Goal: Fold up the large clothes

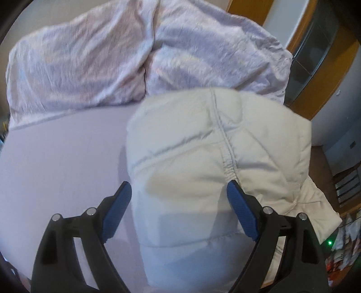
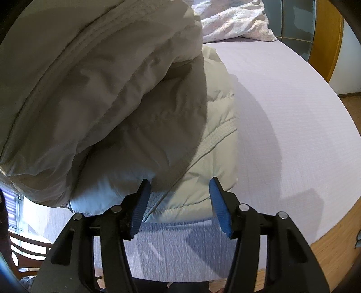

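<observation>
A cream quilted puffer jacket [image 1: 214,144] lies folded over on the lilac bed sheet [image 1: 58,153]. My left gripper [image 1: 179,189] is open just above its near edge, empty. In the right wrist view the same jacket [image 2: 198,144] lies on the sheet [image 2: 282,112], with a folded-over part [image 2: 90,78] raised at the left. My right gripper [image 2: 180,187] is open over the jacket's near hem, where a zip line runs, and holds nothing.
A crumpled pale duvet [image 1: 135,51] lies bunched at the head of the bed, also in the right wrist view [image 2: 237,20]. A wooden bed frame [image 2: 334,245] edges the mattress. A wooden cabinet with glass [image 1: 315,51] stands at the right. A chair [image 2: 27,250] stands at the lower left.
</observation>
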